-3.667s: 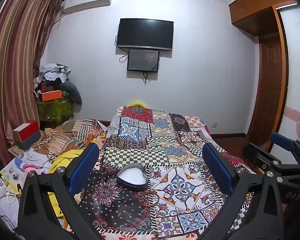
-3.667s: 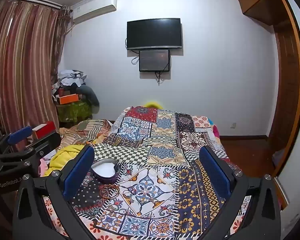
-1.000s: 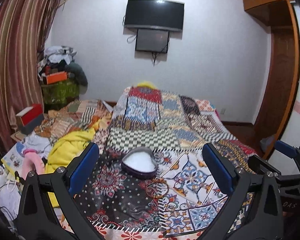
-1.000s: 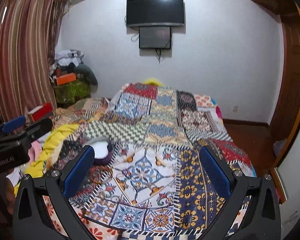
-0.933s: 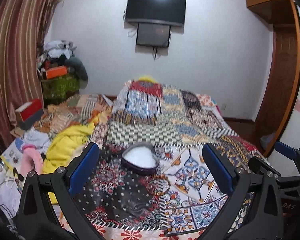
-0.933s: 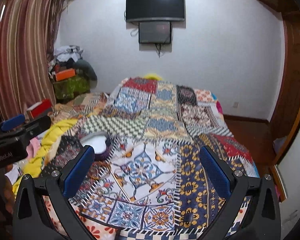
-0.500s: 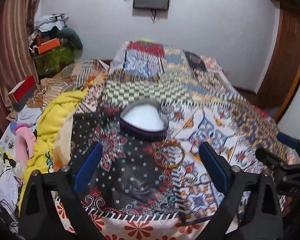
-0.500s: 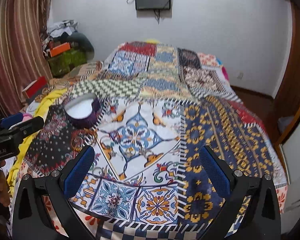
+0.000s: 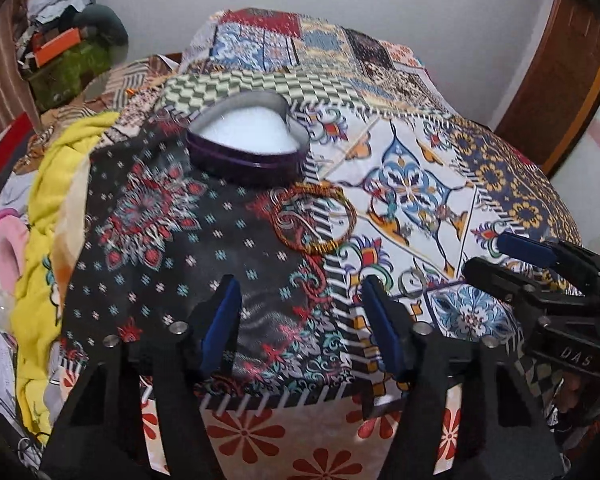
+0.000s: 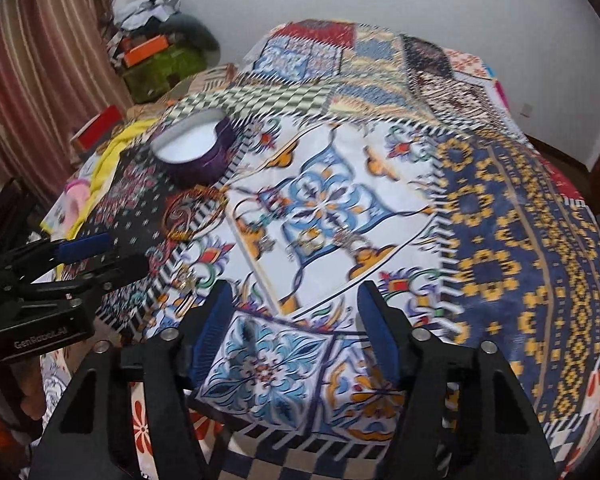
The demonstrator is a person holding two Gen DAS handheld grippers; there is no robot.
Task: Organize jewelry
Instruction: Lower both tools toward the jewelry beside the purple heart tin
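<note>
We hold both the left gripper (image 9: 300,320) and right gripper (image 10: 296,320) over the bed's (image 9: 420,152) near edge, jaws parted and empty; the bangle (image 9: 314,218) lies just beside the heart-shaped box (image 9: 246,140).

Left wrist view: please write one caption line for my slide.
Open left gripper above a patterned bedspread, facing a bangle and a heart-shaped box.

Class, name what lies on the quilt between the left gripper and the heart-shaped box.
In the left wrist view, a beaded bangle lies between the left gripper and the heart-shaped box.
</note>
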